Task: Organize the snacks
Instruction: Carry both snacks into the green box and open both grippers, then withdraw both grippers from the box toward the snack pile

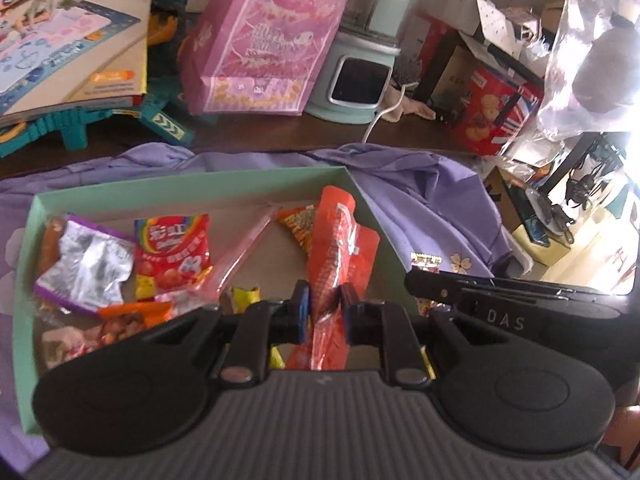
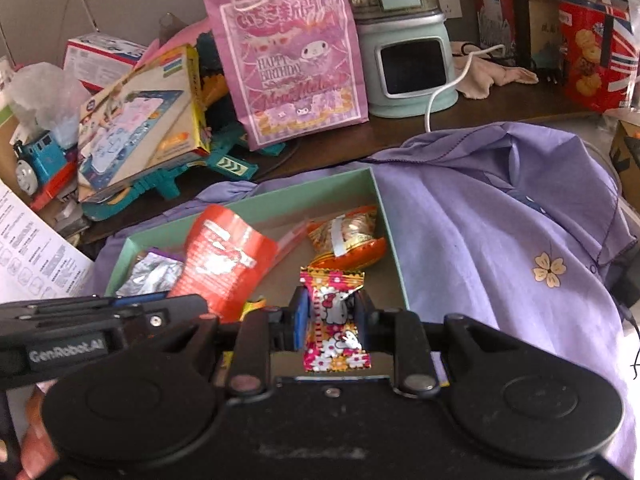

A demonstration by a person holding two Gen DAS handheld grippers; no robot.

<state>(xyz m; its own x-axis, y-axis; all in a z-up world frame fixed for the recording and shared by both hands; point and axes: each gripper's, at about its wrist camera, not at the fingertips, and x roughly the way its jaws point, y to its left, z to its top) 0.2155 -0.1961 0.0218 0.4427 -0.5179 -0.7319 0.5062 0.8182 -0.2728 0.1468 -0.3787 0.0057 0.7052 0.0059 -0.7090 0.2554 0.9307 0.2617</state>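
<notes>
Orange packet (image 1: 336,240) clamped in left tongs (image 1: 325,312); cat-print sweet (image 2: 334,320) pinched by right tongs (image 2: 332,320).

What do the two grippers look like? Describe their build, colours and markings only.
Both are matte black plastic. The left gripper and right gripper each have blue pads inside the fingers, two round side discs and silver pivot pins. The left one's base is ribbed grey. Lettering on their sides reads "DAS" on the right one, "GenRobot.AI" on the left.
</notes>
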